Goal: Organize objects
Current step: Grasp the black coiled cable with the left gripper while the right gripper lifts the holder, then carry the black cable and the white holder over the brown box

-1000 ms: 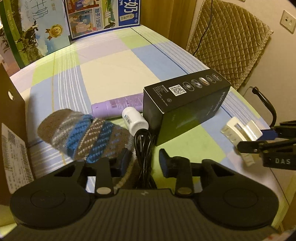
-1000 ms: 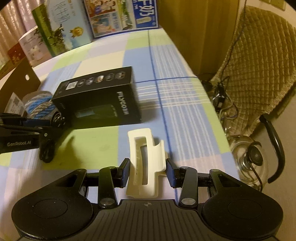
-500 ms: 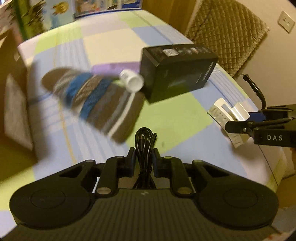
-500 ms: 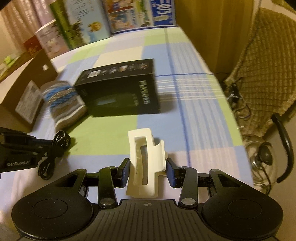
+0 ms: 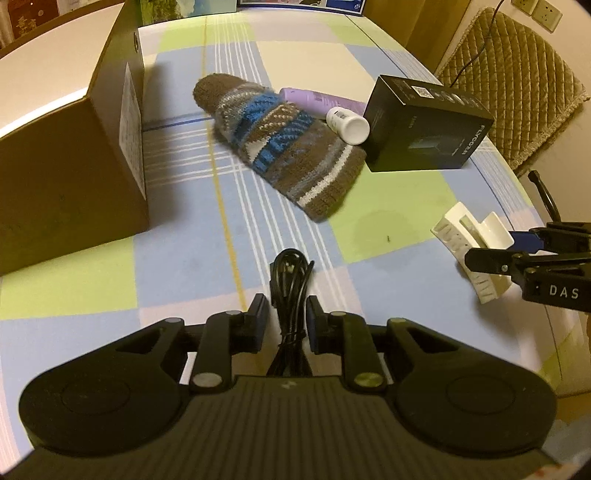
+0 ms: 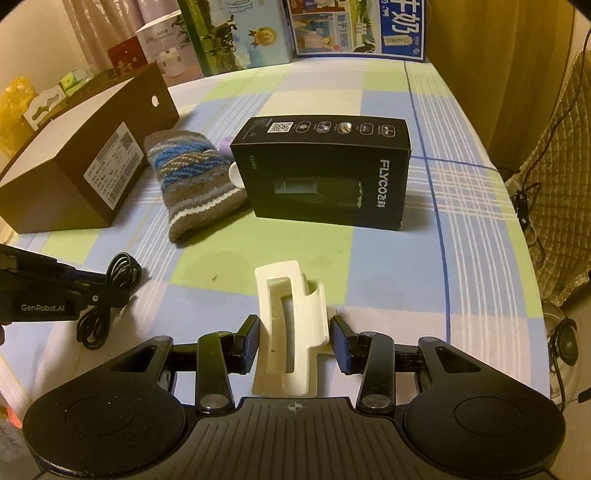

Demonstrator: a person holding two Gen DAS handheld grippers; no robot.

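Observation:
My left gripper (image 5: 284,319) is shut on a coiled black cable (image 5: 290,280) and holds it above the checked tablecloth; the cable also shows in the right wrist view (image 6: 110,291). My right gripper (image 6: 295,341) is shut on a white hair claw clip (image 6: 291,325), which also shows in the left wrist view (image 5: 472,243). Further back lie a striped knit hat (image 5: 280,147), a small white bottle (image 5: 347,123), a purple tube (image 5: 317,99) and a black FLYCO box (image 6: 325,173).
A brown cardboard box (image 5: 70,147) stands at the left of the table. Milk cartons and gift boxes (image 6: 243,33) line the far edge. A quilted chair (image 5: 517,81) stands off the right side, with a glass kettle (image 6: 561,332) on the floor.
My left gripper closed on the black cable, lifted it and pulled back toward the near left, away from the hat and bottle. My right gripper kept hold of the clip and drew back a little.

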